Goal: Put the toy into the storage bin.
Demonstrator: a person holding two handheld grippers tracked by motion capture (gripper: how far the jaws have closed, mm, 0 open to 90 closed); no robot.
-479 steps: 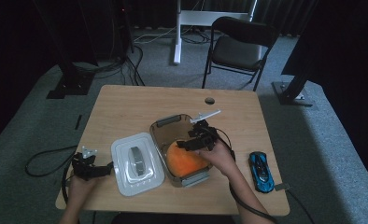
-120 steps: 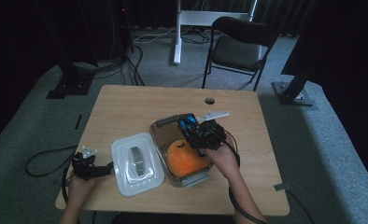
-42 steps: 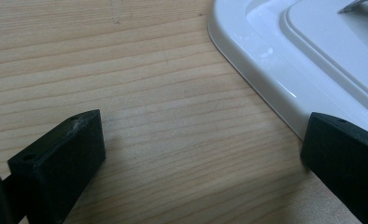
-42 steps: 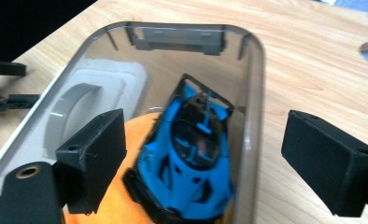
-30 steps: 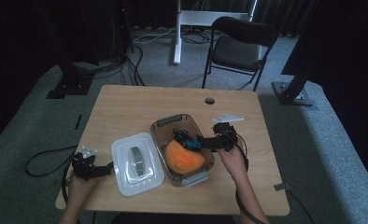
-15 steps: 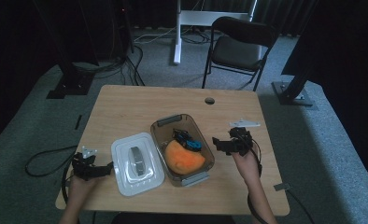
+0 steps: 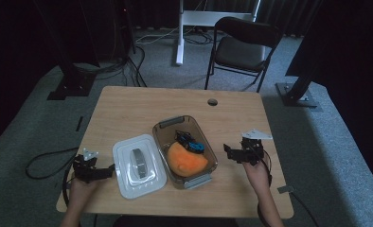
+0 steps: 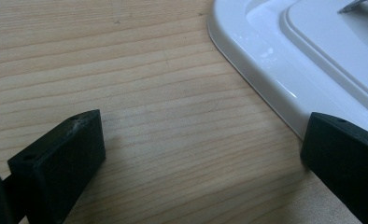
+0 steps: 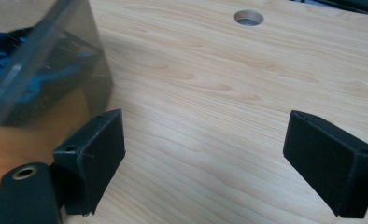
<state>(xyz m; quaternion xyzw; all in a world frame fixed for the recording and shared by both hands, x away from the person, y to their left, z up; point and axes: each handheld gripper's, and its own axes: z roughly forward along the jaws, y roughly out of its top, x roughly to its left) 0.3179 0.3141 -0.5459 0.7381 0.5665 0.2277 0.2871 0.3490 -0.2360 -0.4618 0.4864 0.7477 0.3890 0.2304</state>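
Table (image 7: 128,109): I've got bare wood under both my grippers.
Bin (image 7: 208,156): clear, mid-table, orange plush (image 7: 187,161) and blue toy car (image 7: 191,142) inside.
Lid (image 7: 138,165): white, flat beside the bin.
Right gripper (image 7: 229,152): jaws wide, empty, just beside the bin.
Left gripper (image 7: 108,169): jaws spread, empty, at the lid's edge.

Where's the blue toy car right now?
In the high view the blue toy car lies inside the clear bin at mid-table, at its far end, against the orange plush. The white lid sits left of the bin.
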